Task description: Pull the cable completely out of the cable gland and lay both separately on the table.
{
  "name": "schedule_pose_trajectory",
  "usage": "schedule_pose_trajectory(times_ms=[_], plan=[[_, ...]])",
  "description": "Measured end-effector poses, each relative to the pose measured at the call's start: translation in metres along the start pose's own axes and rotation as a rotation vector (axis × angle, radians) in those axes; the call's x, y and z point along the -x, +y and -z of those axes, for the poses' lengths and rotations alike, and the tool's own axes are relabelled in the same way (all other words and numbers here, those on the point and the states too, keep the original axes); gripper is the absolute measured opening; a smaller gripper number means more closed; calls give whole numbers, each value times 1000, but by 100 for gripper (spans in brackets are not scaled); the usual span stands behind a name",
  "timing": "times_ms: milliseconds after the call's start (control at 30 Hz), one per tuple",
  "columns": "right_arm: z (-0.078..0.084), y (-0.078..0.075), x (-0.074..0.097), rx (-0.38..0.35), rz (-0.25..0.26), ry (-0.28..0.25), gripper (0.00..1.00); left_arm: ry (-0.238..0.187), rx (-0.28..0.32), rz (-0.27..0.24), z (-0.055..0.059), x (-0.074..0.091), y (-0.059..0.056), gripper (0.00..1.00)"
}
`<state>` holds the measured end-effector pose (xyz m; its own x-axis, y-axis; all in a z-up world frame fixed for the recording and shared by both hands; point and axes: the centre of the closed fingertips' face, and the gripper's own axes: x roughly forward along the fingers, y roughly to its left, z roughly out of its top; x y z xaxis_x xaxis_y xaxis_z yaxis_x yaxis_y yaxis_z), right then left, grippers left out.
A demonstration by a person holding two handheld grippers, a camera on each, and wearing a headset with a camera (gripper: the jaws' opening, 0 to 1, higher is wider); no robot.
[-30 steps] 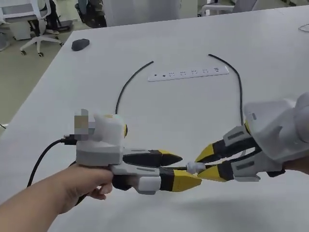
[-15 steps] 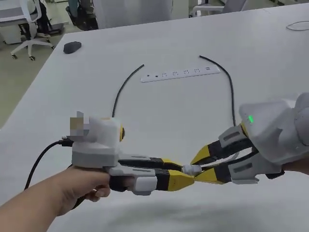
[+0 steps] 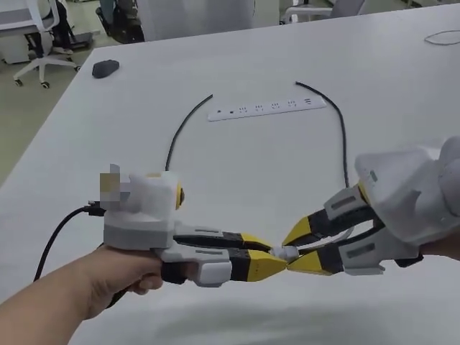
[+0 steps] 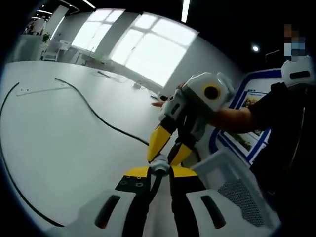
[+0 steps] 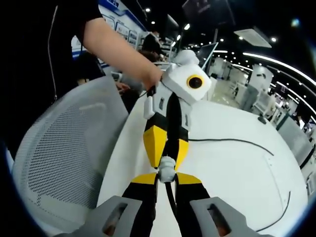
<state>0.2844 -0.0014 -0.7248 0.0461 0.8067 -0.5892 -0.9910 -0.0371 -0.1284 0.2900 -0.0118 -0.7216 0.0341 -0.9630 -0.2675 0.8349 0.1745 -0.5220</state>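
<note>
I have the cable gland [image 3: 285, 253] held up in the air over the near part of the desk [image 3: 237, 172], between my two grippers, tip to tip. My left gripper [image 3: 277, 261] has its jaws pressed close together on the gland's left end. My right gripper [image 3: 294, 256] meets the gland from the other side. Its jaws stand wider at the base and converge at the tips, and I cannot tell whether they bite the gland itself or the cable [image 3: 343, 136] just behind it. In both gripper views a black strand leaves the gland [image 4: 159, 167] and runs back between that view's own jaws, so I judge the cable is not yet out. The rest of it trails from my right gripper across the desk toward the far edge, ending near the right end of the power strip [image 3: 263, 108]. A second black cable [image 3: 180, 133] lies apart, to the left of the strip.

So I am at the pulling step. Next I need one firm hold on the gland, the other on the cable alone, and a straight pull apart along the cable's line. If both grippers sit on the gland, nothing will slide.
</note>
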Motion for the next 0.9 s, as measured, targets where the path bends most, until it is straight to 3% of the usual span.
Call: schedule_pose_trajectory(times_ms=[100, 167, 300, 400, 500, 667, 767, 900], plan=[[-4, -4, 2, -34, 8, -19, 9, -7, -64, -8, -6, 2, 0, 15], [-7, -5, 5, -144, -12, -51, 9, 14, -155, -16, -9, 4, 1, 15], [-8, -3, 7, -282, -81, -84, 15, 13, -217, -21, -15, 6, 0, 15], [-14, 0, 9, -414, -140, -137, 20, 40, -275, -15, -14, 8, -2, 15], [-19, 0, 11, -519, -187, -180, 18, 59, -319, -4, -14, 8, -7, 15], [-24, -2, 14, -602, -237, -224, 12, 71, -402, 9, -18, 8, -16, 15], [-25, -2, 15, -660, -261, -238, 9, 81, -418, 11, -18, 9, -17, 15], [-27, 0, 16, -672, -270, -238, 9, 82, -422, 13, -19, 9, -18, 15]])
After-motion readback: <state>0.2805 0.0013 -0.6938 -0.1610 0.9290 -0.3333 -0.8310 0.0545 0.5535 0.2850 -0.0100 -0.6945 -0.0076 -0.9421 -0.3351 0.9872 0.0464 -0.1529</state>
